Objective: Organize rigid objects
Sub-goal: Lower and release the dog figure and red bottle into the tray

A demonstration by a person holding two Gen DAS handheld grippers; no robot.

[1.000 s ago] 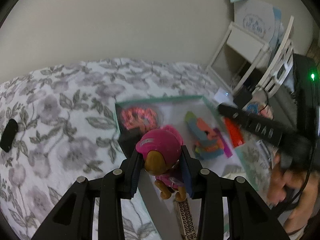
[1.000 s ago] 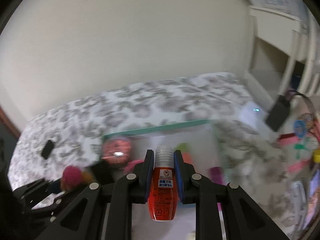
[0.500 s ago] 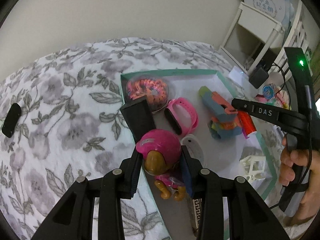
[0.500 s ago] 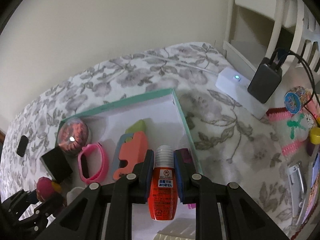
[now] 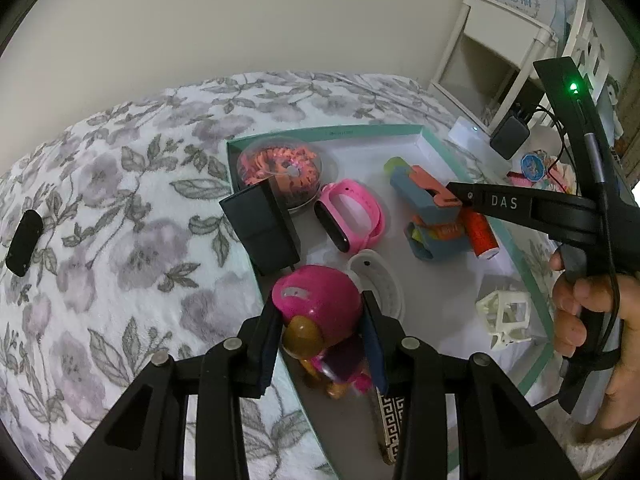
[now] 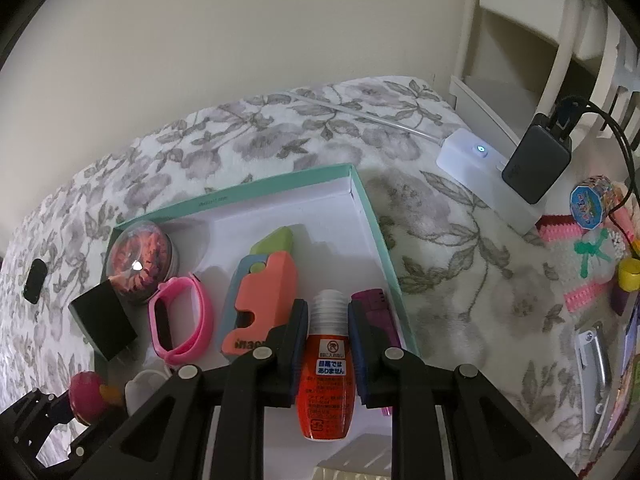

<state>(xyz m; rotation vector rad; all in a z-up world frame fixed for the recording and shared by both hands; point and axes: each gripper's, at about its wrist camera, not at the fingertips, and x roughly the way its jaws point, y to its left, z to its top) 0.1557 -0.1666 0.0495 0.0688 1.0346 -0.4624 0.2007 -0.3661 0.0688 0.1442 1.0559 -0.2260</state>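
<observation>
Inside the box (image 6: pixel 376 232) on the bedspread (image 6: pixel 440 240), the wristband (image 6: pixel 180 320) lies between the domed case (image 6: pixel 140 256) and the toy knife (image 6: pixel 260 292)

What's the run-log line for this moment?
left gripper: shut on pink toy dog | right gripper: shut on orange bottle | both over teal box | neither released

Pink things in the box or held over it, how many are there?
2. A pink wristband lies in the teal box beside the domed container. A pink-helmeted toy pup is clamped in the left claw. Others may be hidden behind the claws.
</observation>
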